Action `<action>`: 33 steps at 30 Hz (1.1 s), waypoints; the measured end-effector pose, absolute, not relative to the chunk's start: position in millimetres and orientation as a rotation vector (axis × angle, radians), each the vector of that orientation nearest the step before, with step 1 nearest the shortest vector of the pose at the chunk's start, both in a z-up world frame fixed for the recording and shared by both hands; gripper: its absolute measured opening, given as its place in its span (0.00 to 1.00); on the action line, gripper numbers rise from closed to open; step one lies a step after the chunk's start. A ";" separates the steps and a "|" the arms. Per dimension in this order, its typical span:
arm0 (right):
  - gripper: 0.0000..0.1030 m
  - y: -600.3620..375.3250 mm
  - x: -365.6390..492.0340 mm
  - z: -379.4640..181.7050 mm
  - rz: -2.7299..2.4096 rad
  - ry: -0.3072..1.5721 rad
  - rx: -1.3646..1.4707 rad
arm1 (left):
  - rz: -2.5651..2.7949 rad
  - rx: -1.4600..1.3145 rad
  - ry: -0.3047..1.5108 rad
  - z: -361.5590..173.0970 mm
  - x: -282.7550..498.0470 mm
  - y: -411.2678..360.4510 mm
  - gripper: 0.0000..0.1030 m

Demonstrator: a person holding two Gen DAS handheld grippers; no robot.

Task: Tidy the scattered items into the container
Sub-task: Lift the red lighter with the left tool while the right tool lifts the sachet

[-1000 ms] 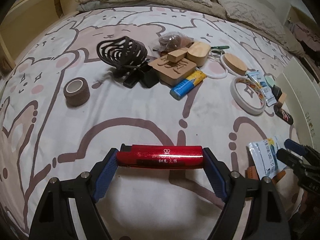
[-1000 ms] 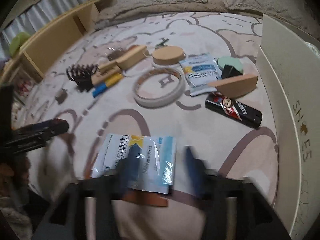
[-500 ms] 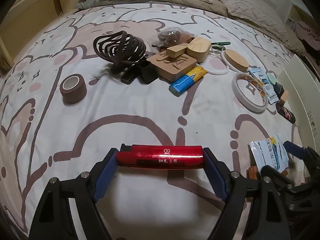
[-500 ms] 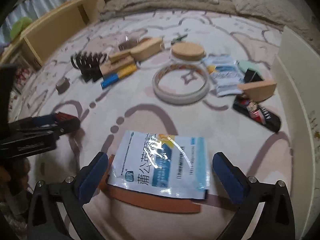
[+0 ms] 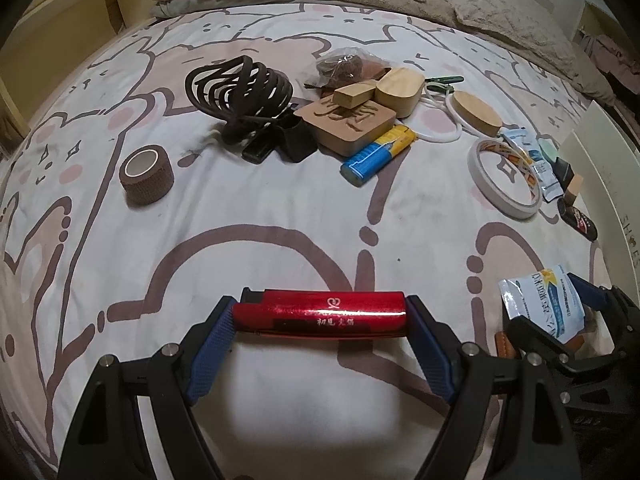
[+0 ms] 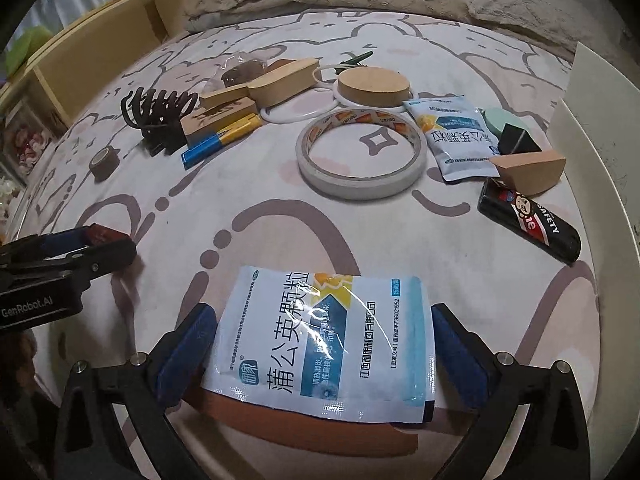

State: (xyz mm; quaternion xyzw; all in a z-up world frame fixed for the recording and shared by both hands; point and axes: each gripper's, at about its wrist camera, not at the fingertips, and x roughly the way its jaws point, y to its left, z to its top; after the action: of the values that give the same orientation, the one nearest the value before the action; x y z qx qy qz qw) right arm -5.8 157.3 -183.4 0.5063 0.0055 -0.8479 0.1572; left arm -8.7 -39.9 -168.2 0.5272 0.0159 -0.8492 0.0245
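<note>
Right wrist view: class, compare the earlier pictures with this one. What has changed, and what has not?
The right gripper has come forward over the blue-and-white sachet; its jaws have just been opening and now straddle it without pressing. The left gripper stayed clamped on the red lighter, and the other items on the bedsheet lie where they were.

The left gripper point(image 5: 320, 322) is showing two black, angular plastic arms with triangular cut-outs, each ending in a finger faced with a ribbed blue pad point(image 5: 212, 354), and round silver screws are sitting at the joints. The right gripper point(image 6: 320, 344) is wearing the same build: black arms, blue textured pads point(image 6: 186, 354), silver screw heads near the finger bases. In the right wrist view, the left gripper's black body is carrying white lettering that reads GenRobot.AI.
</note>
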 end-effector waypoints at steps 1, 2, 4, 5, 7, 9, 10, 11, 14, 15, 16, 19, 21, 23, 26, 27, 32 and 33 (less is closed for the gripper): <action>1.00 157.2 -5.5 -183.7 -2.429 0.026 1.448 | -2.626 1.631 0.045 -168.4 -8.6 -39.6 0.80; 1.00 157.0 -4.9 -183.7 -2.436 0.036 1.446 | -2.624 1.631 0.040 -168.7 -8.5 -39.3 0.80; 1.00 156.0 -4.2 -183.4 -2.450 0.042 1.447 | -2.623 1.630 0.030 -169.2 -8.2 -38.6 0.80; 1.00 155.3 -4.2 -183.2 -2.457 0.045 1.449 | -2.622 1.629 0.028 -169.3 -8.0 -38.1 0.80; 1.00 153.3 -4.3 -183.3 -2.476 0.054 1.460 | -2.623 1.628 0.022 -169.1 -8.0 -37.4 0.80; 1.00 151.8 -6.2 -185.6 -2.485 0.049 1.478 | -2.623 1.627 0.018 -168.9 -8.1 -36.5 0.81; 1.00 151.5 -7.6 -186.7 -2.487 0.042 1.488 | -2.624 1.627 0.016 -168.7 -8.1 -36.3 0.81; 1.00 151.3 -9.3 -187.8 -2.490 0.034 1.498 | -2.625 1.626 0.015 -168.5 -8.1 -36.0 0.80; 1.00 149.0 -11.6 -190.0 -2.501 0.064 1.484 | -2.625 1.624 0.016 -168.3 -8.1 -36.0 0.81; 1.00 148.4 -11.3 -190.4 -2.506 0.079 1.466 | -2.625 1.624 0.017 -168.2 -8.1 -36.2 0.80; 1.00 148.3 -10.2 -190.1 -2.510 0.088 1.451 | -2.625 1.624 0.019 -168.0 -8.1 -36.4 0.81; 0.93 150.1 -6.7 -187.9 -2.523 0.104 1.425 | -2.628 1.623 0.023 -167.3 -7.9 -36.6 0.80; 0.86 152.8 -4.1 -185.8 -2.534 0.108 1.407 | -2.632 1.622 0.018 -166.8 -7.4 -35.6 0.80; 0.81 154.6 -3.1 -184.8 -2.537 0.106 1.399 | -2.635 1.620 0.012 -166.3 -7.1 -34.6 0.80; 0.72 157.3 -1.1 -182.1 -2.553 0.105 1.374 | -2.638 1.615 0.009 -165.5 -6.8 -33.8 0.80; 0.70 157.6 -0.1 -181.1 -2.554 0.108 1.367 | -2.638 1.612 0.008 -165.2 -6.7 -33.7 0.80; 0.58 155.6 3.1 -177.7 -2.564 0.123 1.337 | -2.640 1.603 0.008 -164.1 -6.0 -33.9 0.80; 0.58 155.3 3.2 -177.5 -2.566 0.123 1.333 | -2.641 1.602 0.008 -163.7 -6.0 -33.9 0.80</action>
State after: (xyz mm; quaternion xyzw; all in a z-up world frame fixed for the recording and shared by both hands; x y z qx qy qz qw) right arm 3.2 155.3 -177.5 0.4570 0.0422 -0.8798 0.1235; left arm -6.0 -33.9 -163.7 0.5184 0.0026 -0.8548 0.0265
